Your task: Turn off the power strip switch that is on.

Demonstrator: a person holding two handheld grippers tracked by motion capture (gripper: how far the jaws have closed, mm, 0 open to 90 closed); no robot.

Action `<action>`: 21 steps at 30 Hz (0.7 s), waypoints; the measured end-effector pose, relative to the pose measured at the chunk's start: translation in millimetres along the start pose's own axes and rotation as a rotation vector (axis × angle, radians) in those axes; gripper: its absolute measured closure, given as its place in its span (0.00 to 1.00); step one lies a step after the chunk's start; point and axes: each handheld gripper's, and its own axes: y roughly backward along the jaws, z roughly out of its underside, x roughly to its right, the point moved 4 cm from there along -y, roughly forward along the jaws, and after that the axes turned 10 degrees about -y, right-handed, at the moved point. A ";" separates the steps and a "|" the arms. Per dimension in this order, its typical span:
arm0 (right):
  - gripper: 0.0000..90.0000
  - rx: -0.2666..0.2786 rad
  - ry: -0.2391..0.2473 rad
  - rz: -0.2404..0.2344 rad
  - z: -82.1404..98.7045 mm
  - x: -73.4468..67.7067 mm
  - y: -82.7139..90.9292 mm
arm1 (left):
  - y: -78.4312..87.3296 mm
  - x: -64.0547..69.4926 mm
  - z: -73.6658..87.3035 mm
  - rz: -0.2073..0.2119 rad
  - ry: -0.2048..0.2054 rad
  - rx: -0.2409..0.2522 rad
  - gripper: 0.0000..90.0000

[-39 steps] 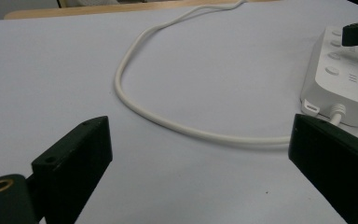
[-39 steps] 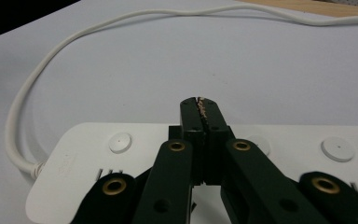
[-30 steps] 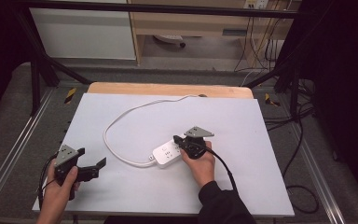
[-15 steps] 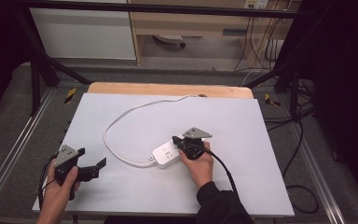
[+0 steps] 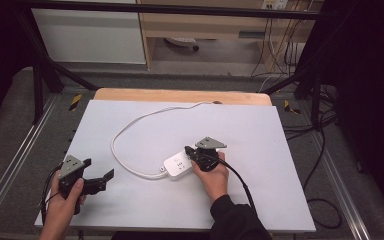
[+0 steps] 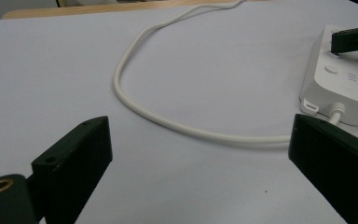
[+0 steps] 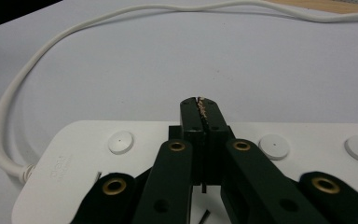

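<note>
Right fingers [image 7: 200, 105]: we find them pressed together, tip to tip, with nothing clamped between them; they lie over the top face of the power strip.
Right gripper [image 5: 200, 156]: we record it in the person's right hand [image 5: 214, 175], lying low over the right-hand end of the power strip in the high view, its grey three-cornered plate on top and its black cable trailing back along the sleeve.
Left fingers [image 6: 77, 156]: we find them standing wide apart, with bare surface between them.
Left gripper [image 5: 102, 181]: we record it in the person's left hand [image 5: 62, 202], near the front left corner of the surface and well apart from the power strip, its fingers pointing toward the strip.
Power strip [image 5: 179, 165]: white, lying flat a little in front of the middle of the surface; we count round white buttons along its top in the right gripper view, and sockets beside them.
Cord [image 5: 125, 132]: white, leaving the strip's left end; we follow it in a wide loop to the left and then back across to the far edge of the surface.
Surface [image 5: 280, 150]: a pale grey-white sheet; we note a strip of bare wood [image 5: 180, 96] showing along its far edge.
Surroundings: dark metal framing and grey flooring around the surface; cables hanging at the far right.
</note>
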 end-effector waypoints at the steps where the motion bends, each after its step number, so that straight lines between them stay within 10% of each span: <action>1: 1.00 0.001 0.001 0.001 0.1 0.2 -0.3 | 0.0 0.0 0.0 0.000 0.000 0.000 0.07; 21: 1.00 -0.006 0.000 0.003 2.3 2.7 -2.4 | -0.3 1.2 -0.1 0.001 -0.004 -0.002 0.07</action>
